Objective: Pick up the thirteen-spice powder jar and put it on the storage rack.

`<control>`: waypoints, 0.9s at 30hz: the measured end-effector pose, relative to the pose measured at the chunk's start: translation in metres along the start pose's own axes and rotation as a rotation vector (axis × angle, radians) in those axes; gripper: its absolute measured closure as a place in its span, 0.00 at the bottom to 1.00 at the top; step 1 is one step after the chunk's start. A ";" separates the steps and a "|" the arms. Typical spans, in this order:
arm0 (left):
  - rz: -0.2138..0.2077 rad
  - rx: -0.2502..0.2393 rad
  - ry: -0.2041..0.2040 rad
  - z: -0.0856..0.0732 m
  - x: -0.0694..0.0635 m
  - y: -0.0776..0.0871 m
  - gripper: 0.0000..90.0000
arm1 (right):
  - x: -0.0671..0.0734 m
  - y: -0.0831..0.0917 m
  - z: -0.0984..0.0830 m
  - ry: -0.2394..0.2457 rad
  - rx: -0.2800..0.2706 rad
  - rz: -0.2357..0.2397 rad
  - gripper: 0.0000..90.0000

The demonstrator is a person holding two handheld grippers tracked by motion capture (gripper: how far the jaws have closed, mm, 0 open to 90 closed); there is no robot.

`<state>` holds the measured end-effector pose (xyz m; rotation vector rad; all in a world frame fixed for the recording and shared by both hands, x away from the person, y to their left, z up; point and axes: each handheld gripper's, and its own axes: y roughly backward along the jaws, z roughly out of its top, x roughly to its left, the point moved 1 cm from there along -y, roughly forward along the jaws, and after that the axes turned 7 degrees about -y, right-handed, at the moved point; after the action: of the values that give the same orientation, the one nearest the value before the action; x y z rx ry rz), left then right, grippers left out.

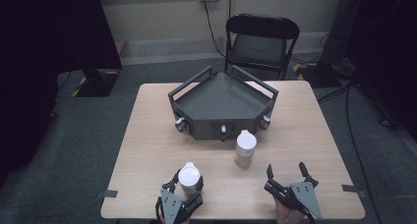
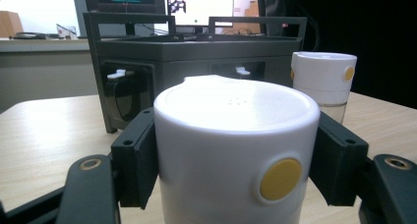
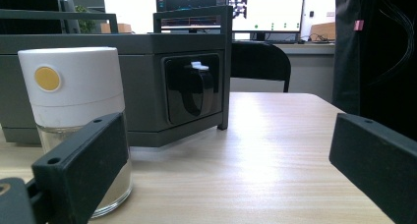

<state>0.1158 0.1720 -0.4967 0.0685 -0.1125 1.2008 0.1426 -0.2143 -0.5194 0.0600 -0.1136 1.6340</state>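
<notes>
Nearest, at the six o'clock edge of the wooden tabletop (image 1: 147,135) in the high view, two grippers are held by the person's hands. The left gripper (image 1: 186,184) is seen at about seven o'clock, and its jaws are closed on a white-capped jar (image 1: 189,177), which stands upright on the tabletop. In the left gripper view the black pads (image 2: 135,157) are pressed against both sides of the white cap (image 2: 236,135), and a round yellow dot (image 2: 280,179) is shown on the cap's front, low and to the right.

The right gripper (image 1: 287,177) is seen at about five o'clock, its jaws spread wide and nothing is held between them. In the right gripper view bare tabletop is seen between the two black jaws.

Farther in, near the middle of the tabletop and slightly toward four o'clock from centre, a second jar (image 1: 245,148) stands upright, apart from both grippers. It has a white cap with a yellow dot (image 3: 47,78) and a clear glass body (image 3: 115,184); whether anything is inside cannot be told.

Just beyond it, toward twelve o'clock, a dark grey angular tray (image 1: 196,130) with raised rails is set on the tabletop, with small recessed fittings in its front walls. Beyond the far edge a black folding chair (image 1: 260,42) is placed on the floor.
</notes>
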 end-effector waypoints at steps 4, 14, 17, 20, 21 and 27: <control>-0.015 -0.003 -0.009 0.002 0.003 -0.001 0.34 | 0.000 0.000 0.000 0.000 0.000 0.000 0.00; -0.031 -0.016 -0.014 0.009 0.008 0.000 0.35 | 0.000 0.000 0.000 0.000 0.000 0.000 0.00; -0.040 -0.026 -0.027 0.013 0.009 0.000 0.35 | 0.000 0.000 0.000 0.000 0.000 0.000 0.00; -0.053 -0.032 -0.034 0.017 0.013 -0.002 0.35 | 0.000 0.000 0.000 0.000 0.000 0.000 0.00; -0.062 -0.037 -0.048 0.017 0.015 -0.003 0.35 | 0.000 0.000 0.000 0.000 0.000 0.000 0.00; -0.082 -0.027 -0.066 0.025 0.020 -0.009 0.35 | 0.000 0.000 0.000 0.000 0.000 0.000 0.00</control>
<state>0.1304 0.1848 -0.4696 0.0882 -0.1823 1.1154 0.1425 -0.2143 -0.5194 0.0600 -0.1135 1.6341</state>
